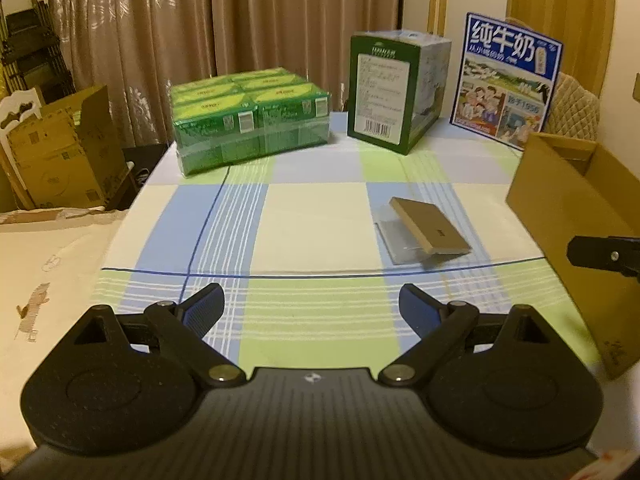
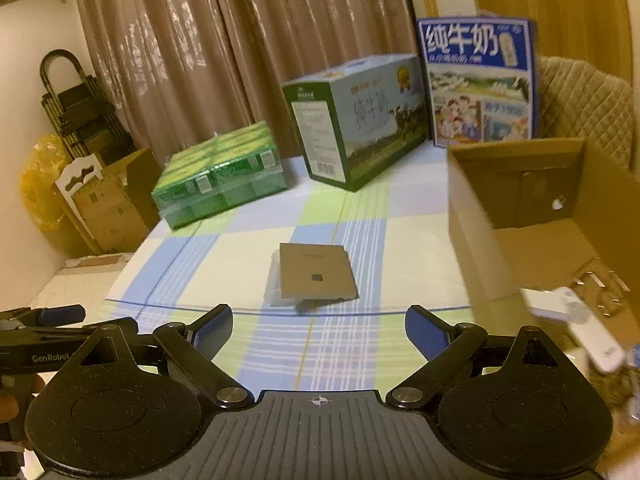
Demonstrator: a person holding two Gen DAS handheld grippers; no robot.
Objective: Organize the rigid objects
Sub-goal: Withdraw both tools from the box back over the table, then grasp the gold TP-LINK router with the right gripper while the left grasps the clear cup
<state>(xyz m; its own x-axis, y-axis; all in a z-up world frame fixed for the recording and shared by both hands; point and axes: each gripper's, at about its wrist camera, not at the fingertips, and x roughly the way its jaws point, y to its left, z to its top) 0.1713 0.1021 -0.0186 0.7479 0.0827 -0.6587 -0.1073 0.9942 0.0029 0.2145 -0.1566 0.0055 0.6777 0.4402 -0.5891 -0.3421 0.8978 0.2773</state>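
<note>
Left wrist view: left gripper [image 1: 311,309] spread wide, empty, low over the checked tablecloth [image 1: 320,208]; flat tan box [image 1: 430,226] beyond, left of the cardboard box [image 1: 576,216].

Right wrist view: right gripper [image 2: 319,332] spread wide, empty; flat tan box [image 2: 316,273] straight ahead, left of the cardboard box [image 2: 480,216].

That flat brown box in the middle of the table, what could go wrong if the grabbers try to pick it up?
The flat brown box lies partly on a clear plastic piece, so it may slide or tip when pinched. It is thin and low, so the open right gripper might scrape the tablecloth. The cardboard box wall stands close beside it and could get bumped.
</note>
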